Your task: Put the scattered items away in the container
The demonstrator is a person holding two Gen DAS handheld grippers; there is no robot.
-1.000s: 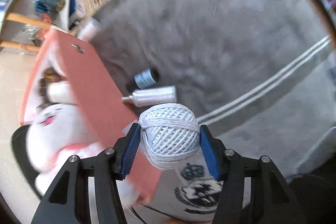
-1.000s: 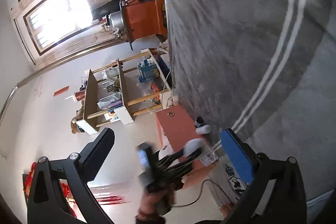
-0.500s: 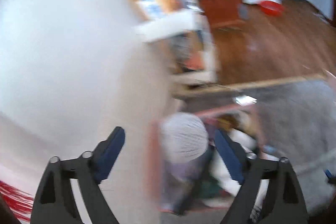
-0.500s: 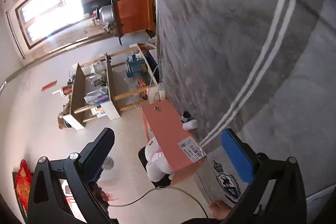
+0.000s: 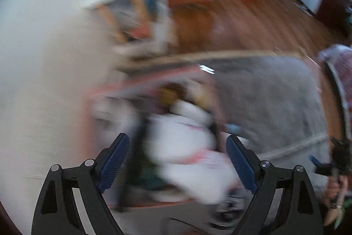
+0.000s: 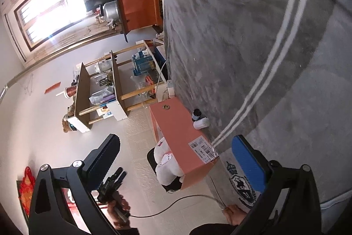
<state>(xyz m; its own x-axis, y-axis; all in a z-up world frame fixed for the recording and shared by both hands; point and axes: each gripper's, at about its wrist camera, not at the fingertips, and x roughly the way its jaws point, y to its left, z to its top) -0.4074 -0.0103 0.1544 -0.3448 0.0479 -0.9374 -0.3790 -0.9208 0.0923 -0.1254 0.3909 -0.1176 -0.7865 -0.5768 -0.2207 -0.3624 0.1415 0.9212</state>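
Observation:
The left wrist view is badly blurred. My left gripper is open with nothing between its blue pads, pointing down over the salmon-pink box. A white plush toy lies in the box. I cannot pick out the ball of white twine in the blur. In the right wrist view my right gripper stands open and empty, well back from the box. A dark-capped bottle and a white bottle lie on the rug against the box's side. A hand holds the left gripper at lower left.
The grey rug with white stripes fills the right side. A wooden shelf unit and an orange cabinet stand by the wall. A black cable runs across the tiled floor near a person's foot.
My left gripper let go of the twine ball over the box, its jaws went wide, and it swung up and away. The right gripper barely moved.

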